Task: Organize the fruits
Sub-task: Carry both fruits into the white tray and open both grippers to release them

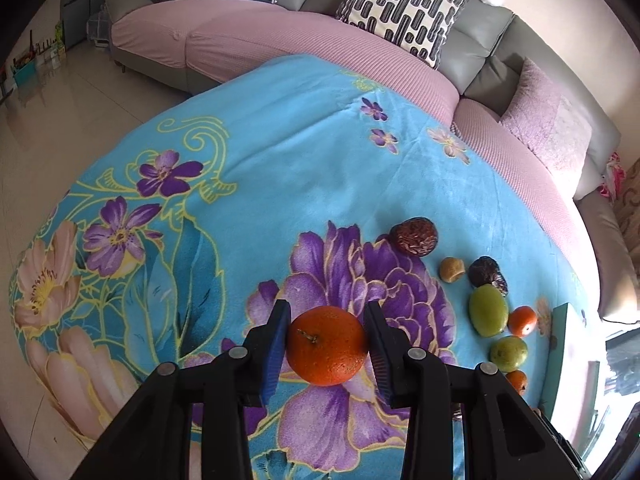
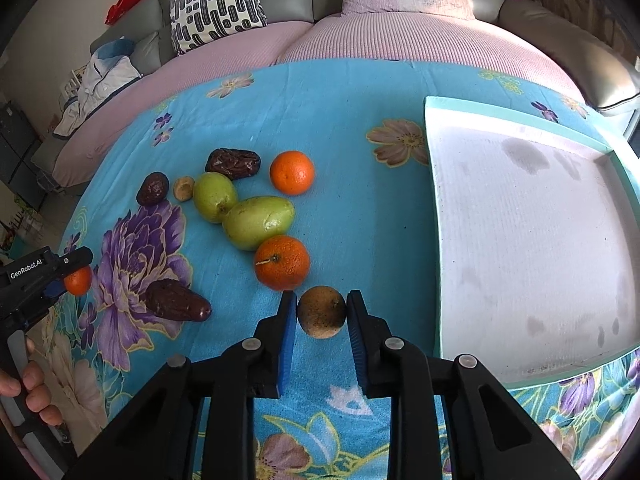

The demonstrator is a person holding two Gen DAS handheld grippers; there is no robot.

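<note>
Patterned cushion (image 1: 402,10) on grey sofa (image 1: 520,40), flowered blanket (image 1: 280,152).

Turquoise blanket (image 2: 340,128) with purple and pink flowers at lower left; orange tangerines (image 2: 292,172) and green fruits (image 2: 258,222) — centre; white tray (image 2: 520,240), mint-edged — right.

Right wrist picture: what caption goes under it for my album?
Right tongs pinch a brownish round fruit beside the empty white tray.

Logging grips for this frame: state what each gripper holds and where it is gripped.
Left gripper clamps an orange across its sides, stem facing the camera. Right gripper clamps a brownish round fruit across its sides.
</note>
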